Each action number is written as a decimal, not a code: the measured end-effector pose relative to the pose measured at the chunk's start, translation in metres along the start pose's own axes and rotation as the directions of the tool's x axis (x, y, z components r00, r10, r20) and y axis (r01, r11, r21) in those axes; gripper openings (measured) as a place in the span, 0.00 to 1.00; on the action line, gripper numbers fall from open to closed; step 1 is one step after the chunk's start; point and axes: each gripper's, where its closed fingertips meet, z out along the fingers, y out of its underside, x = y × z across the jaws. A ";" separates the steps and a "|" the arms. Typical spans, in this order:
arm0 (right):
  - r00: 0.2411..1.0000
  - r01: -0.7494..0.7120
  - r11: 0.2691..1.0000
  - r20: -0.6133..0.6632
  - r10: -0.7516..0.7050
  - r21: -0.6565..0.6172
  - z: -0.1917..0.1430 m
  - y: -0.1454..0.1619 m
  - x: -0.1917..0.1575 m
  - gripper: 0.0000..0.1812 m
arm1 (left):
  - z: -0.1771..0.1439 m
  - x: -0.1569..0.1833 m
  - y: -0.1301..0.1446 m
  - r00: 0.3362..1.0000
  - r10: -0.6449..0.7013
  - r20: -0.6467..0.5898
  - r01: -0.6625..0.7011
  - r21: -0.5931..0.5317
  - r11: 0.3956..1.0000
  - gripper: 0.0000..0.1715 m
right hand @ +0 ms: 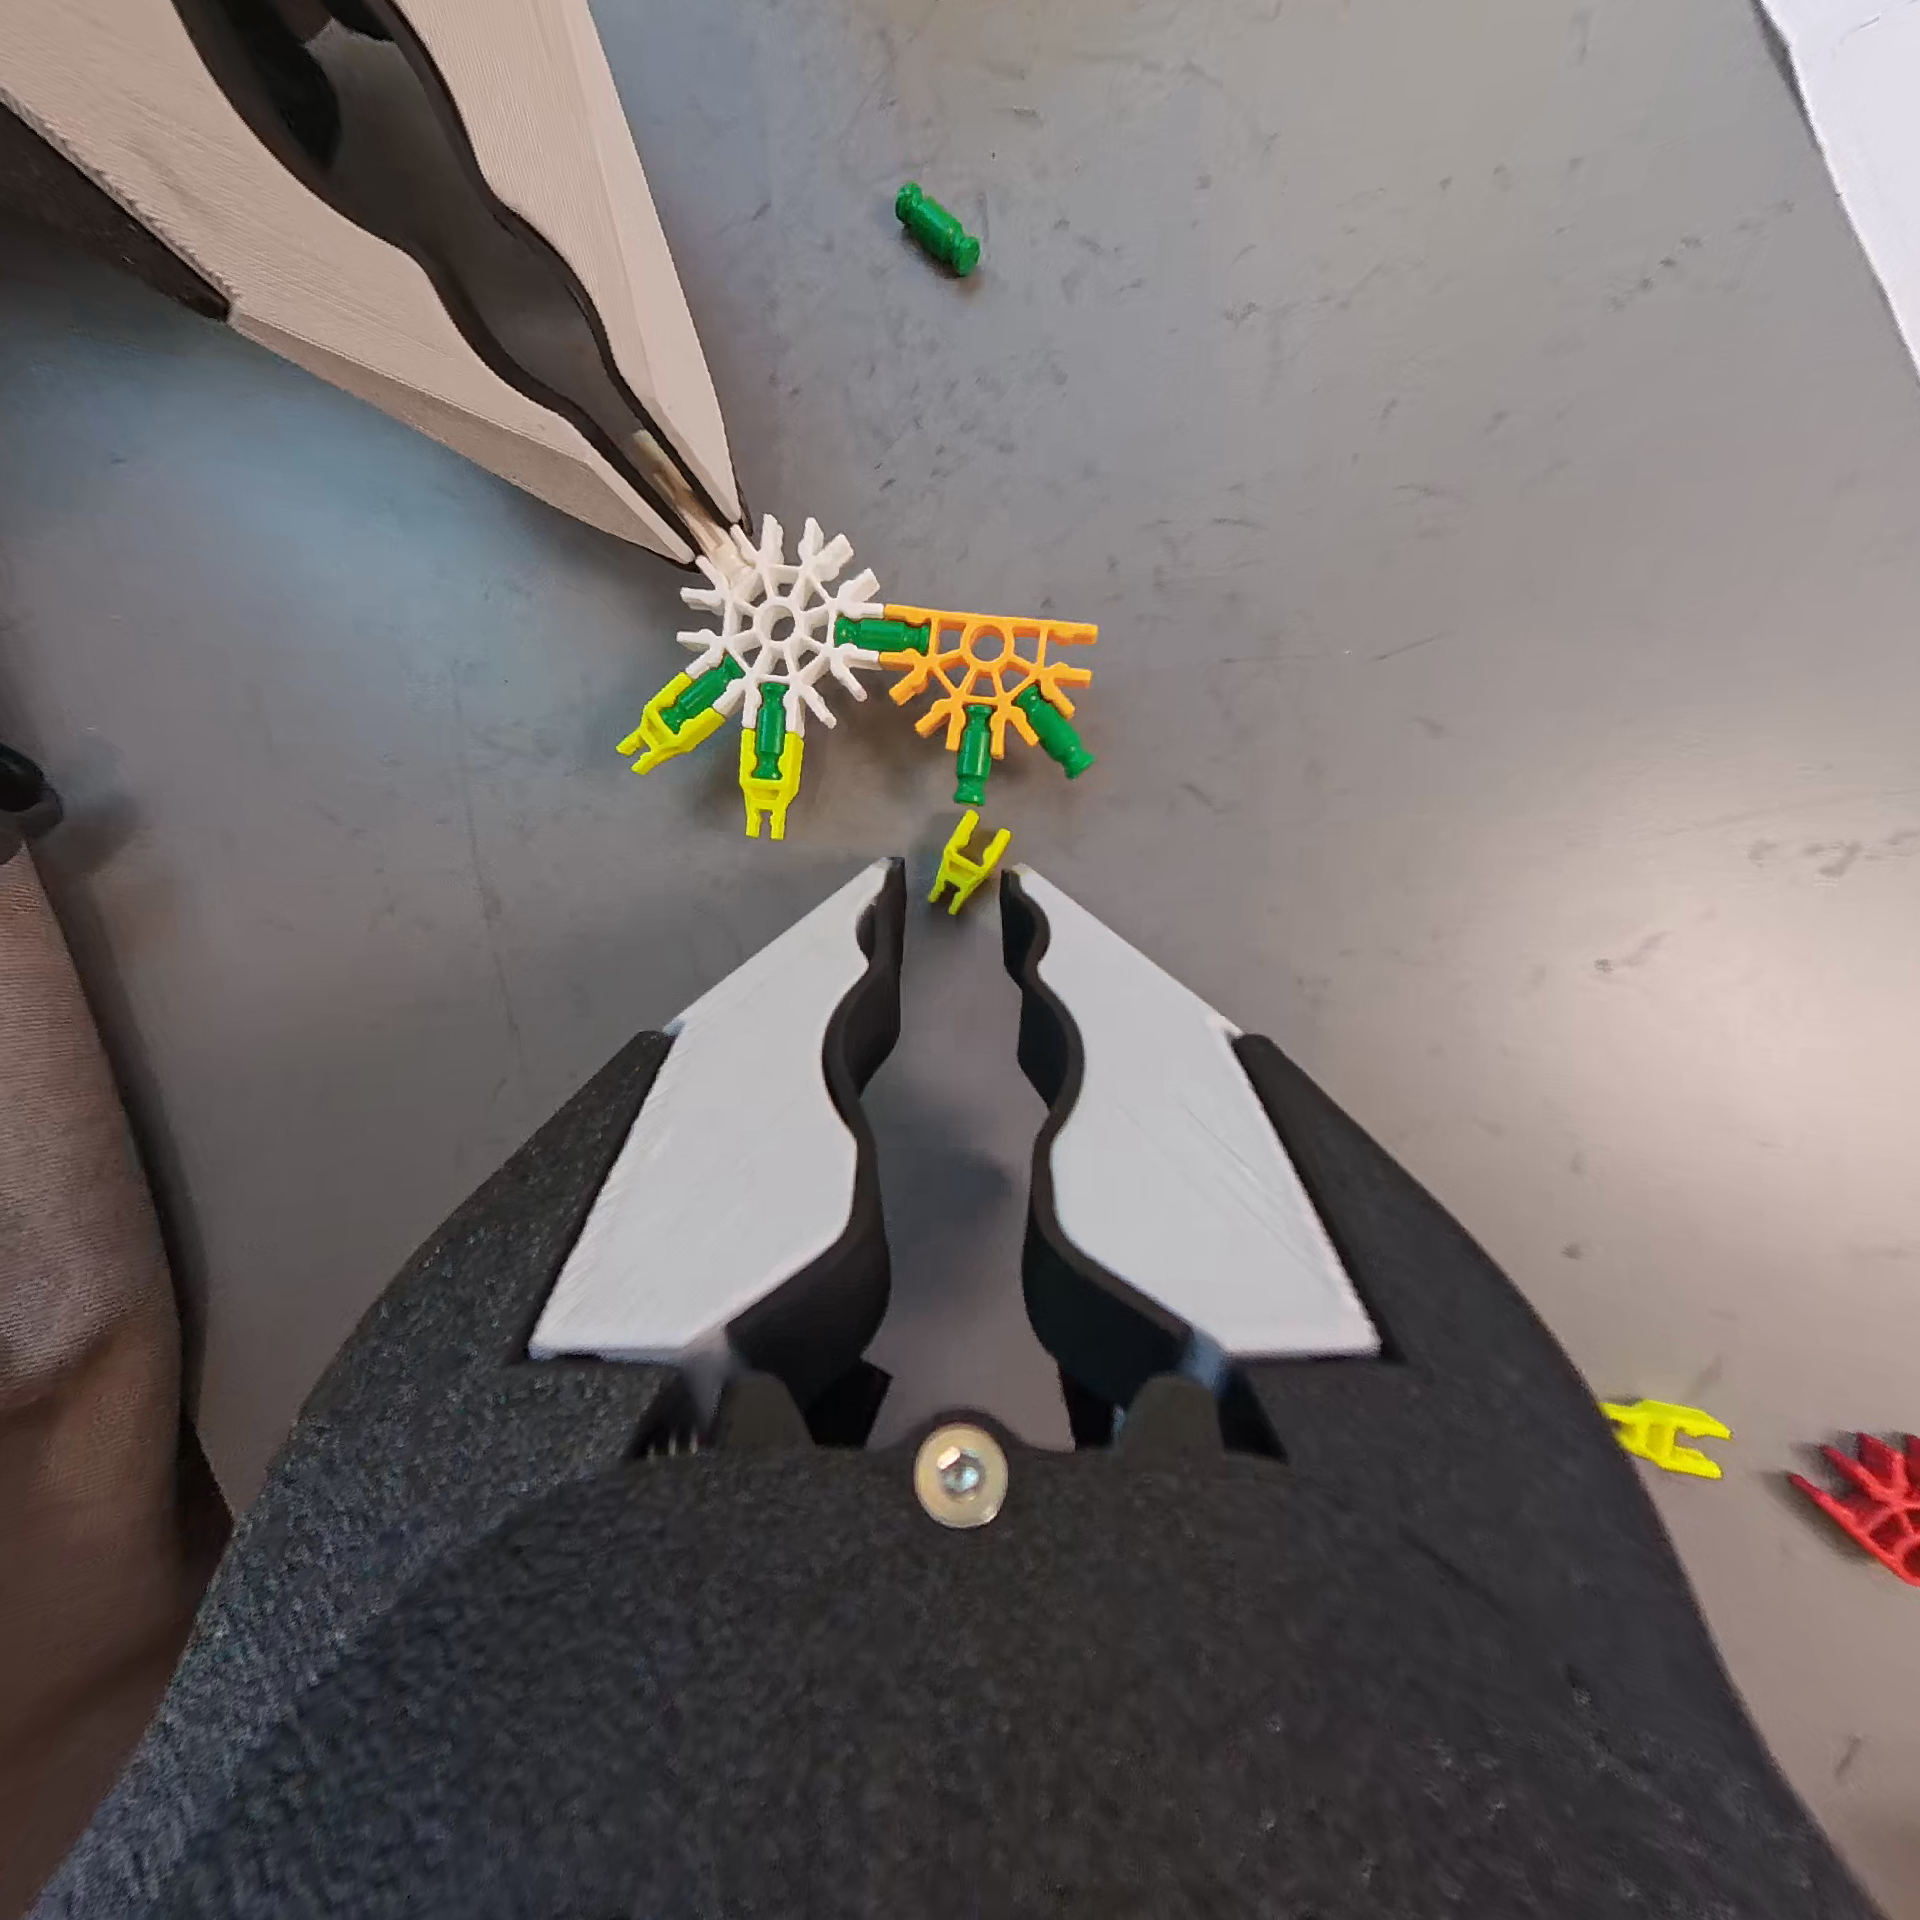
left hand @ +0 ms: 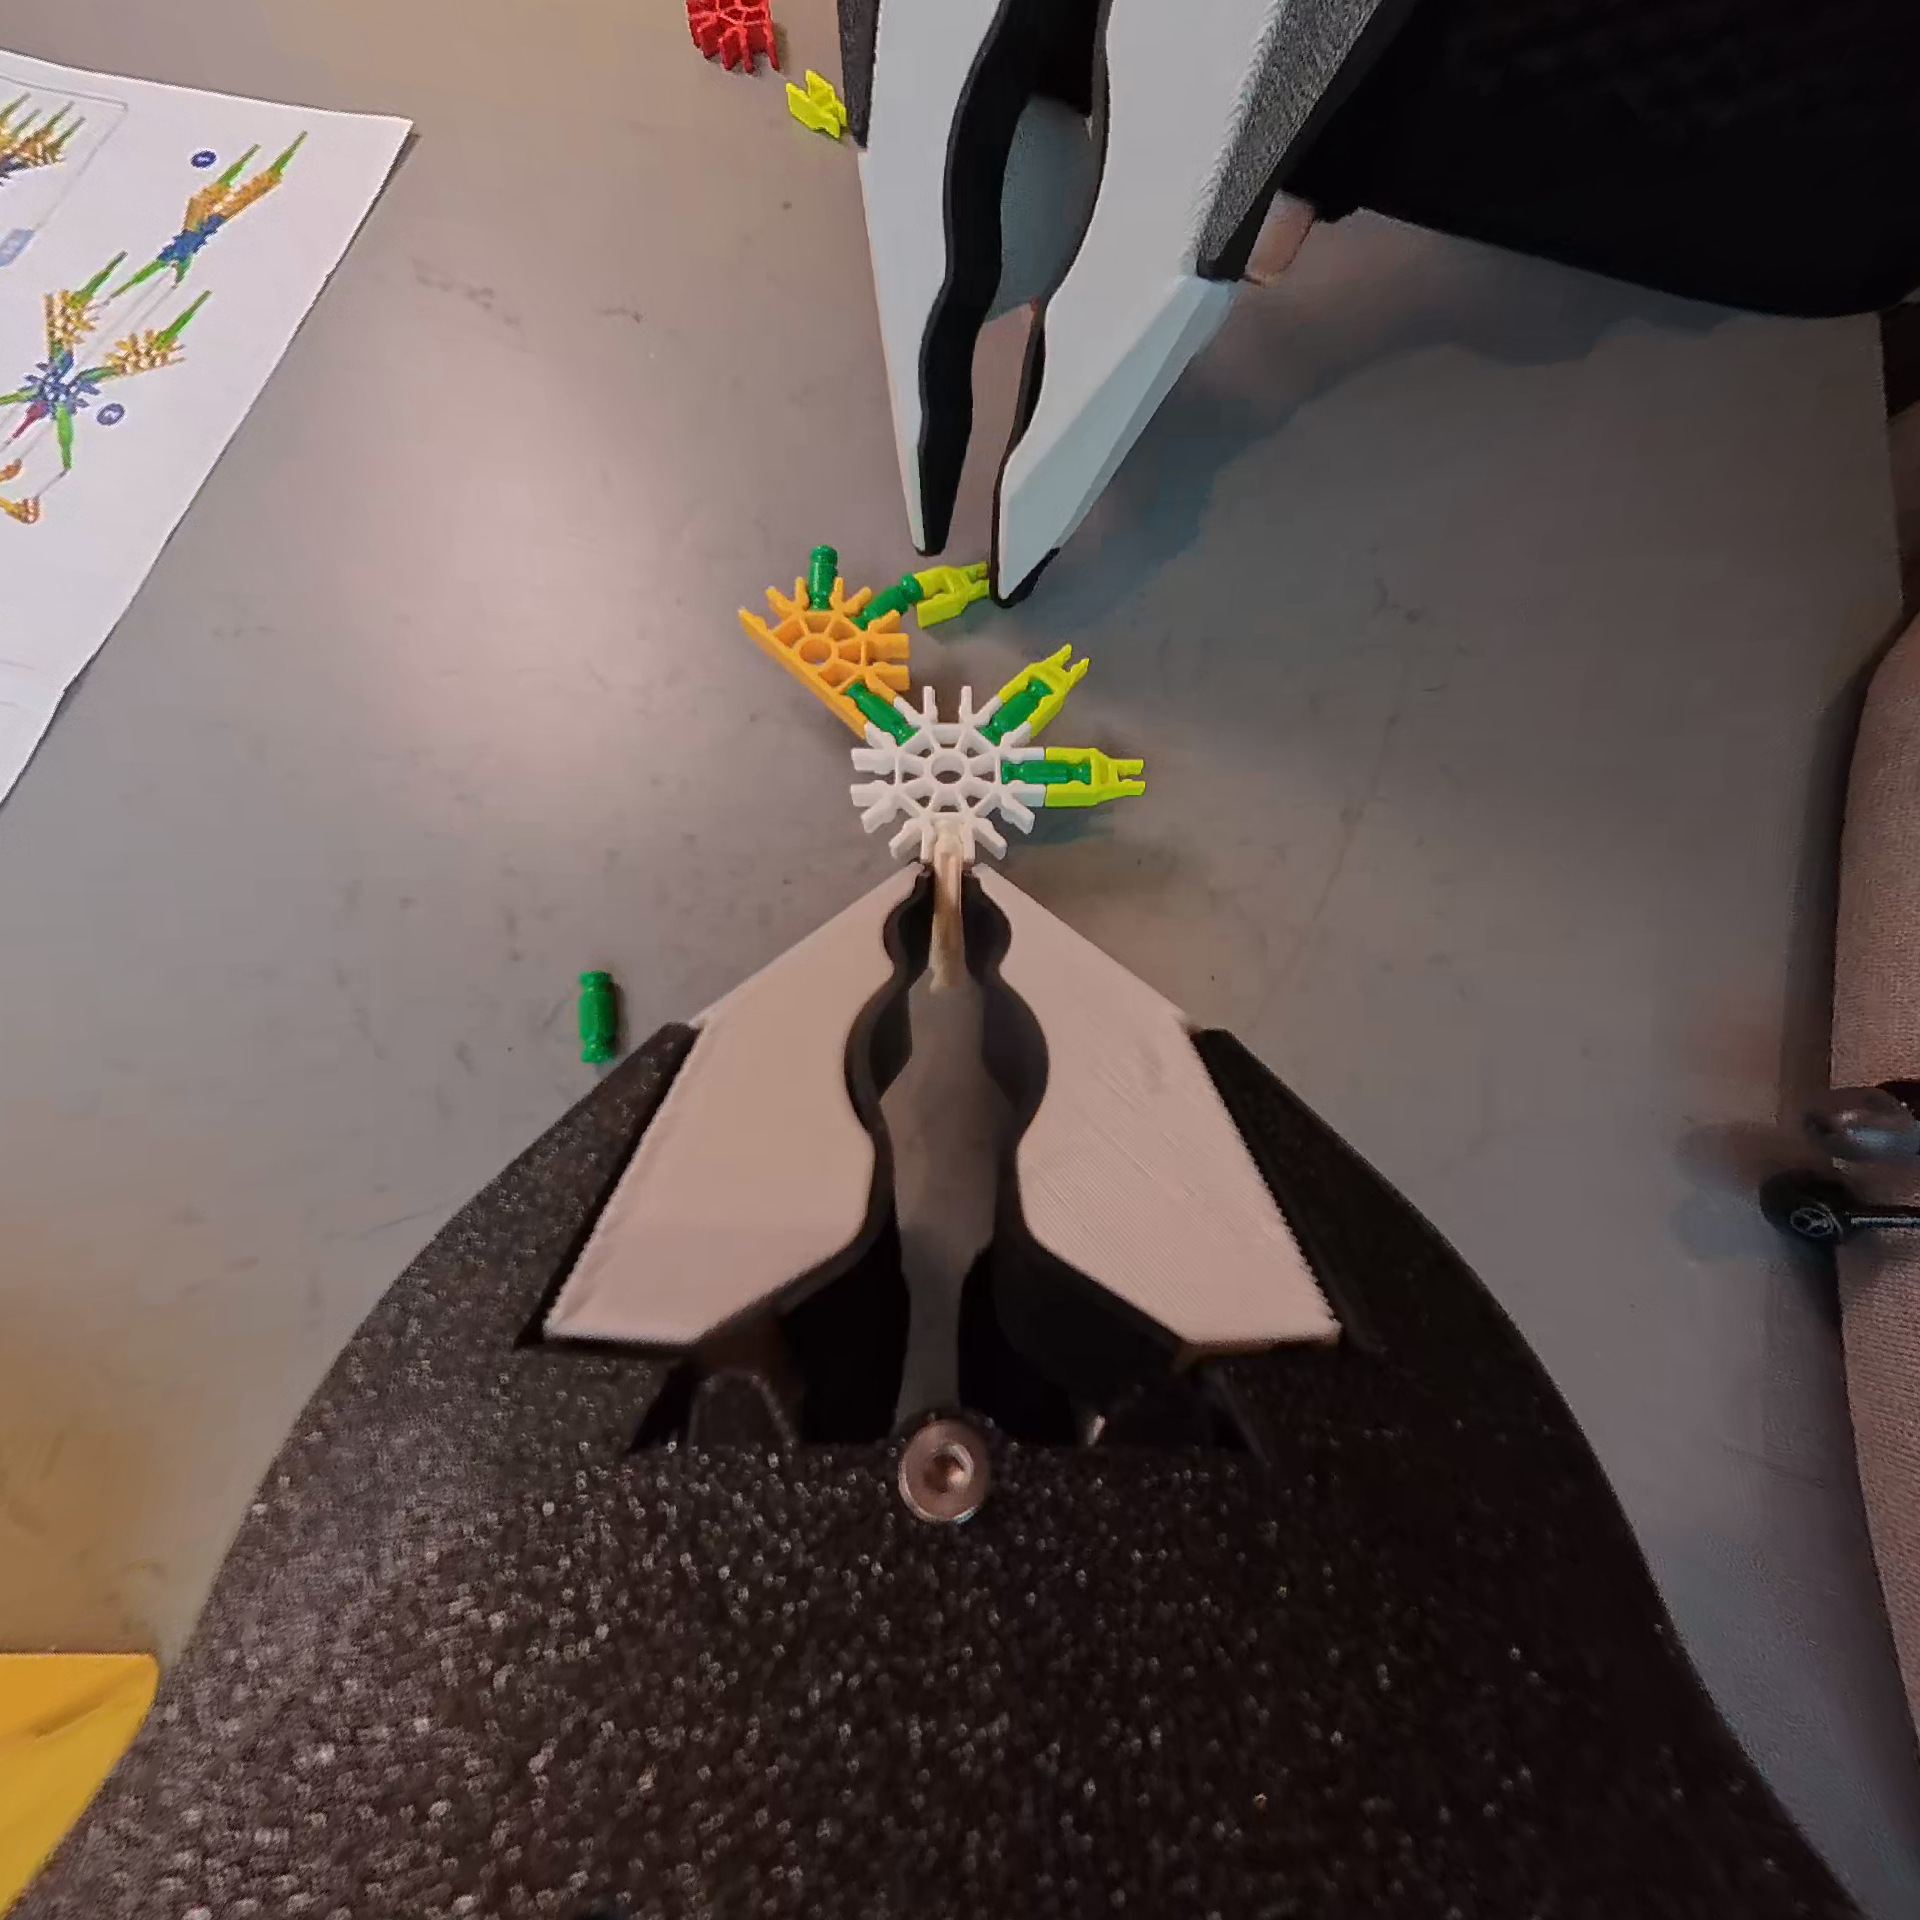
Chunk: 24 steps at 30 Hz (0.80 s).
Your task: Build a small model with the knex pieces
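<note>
A small build lies on the grey table (left hand: 416,831). It is a white snowflake connector (left hand: 945,774) joined by a green rod to an orange half connector (left hand: 836,649), with yellow-green clips (left hand: 1096,777) on short green rods. My left gripper (left hand: 948,881) is shut on a tan rod (left hand: 945,935) plugged into the white connector (right hand: 779,627). It also shows in the right wrist view (right hand: 717,540). My right gripper (right hand: 954,878) is open. A loose yellow-green clip (right hand: 968,860) stands tilted between its tips, just below a green rod (right hand: 971,767) of the orange connector (right hand: 982,665).
A loose green rod (left hand: 596,1016) lies left of my left gripper. A red connector (right hand: 1870,1507) and a spare yellow clip (right hand: 1662,1439) lie to the right. A printed instruction sheet (left hand: 156,312) lies at the far left. A yellow object (left hand: 62,1745) sits at the bottom left corner. Left tips to right tips: about 8 cm. Between my left fingertips and the yellow object (left hand: 62,1745) there is roughly 15 cm.
</note>
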 end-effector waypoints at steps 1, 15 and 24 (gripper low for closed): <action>1.000 0.004 1.000 -0.002 -0.004 0.014 -0.002 -0.003 0.000 0.09 | 0.000 0.000 -0.001 1.000 0.004 0.001 -0.004 0.004 1.000 0.03; 1.000 0.001 0.999 -0.026 0.000 0.041 -0.002 -0.005 0.008 0.00 | 0.012 -0.001 0.001 0.998 0.062 -0.001 -0.062 -0.004 0.998 0.03; 1.000 0.000 1.000 -0.008 0.000 0.032 -0.005 -0.006 0.007 0.00 | 0.011 -0.001 -0.005 0.997 0.077 -0.014 -0.077 0.030 0.997 0.03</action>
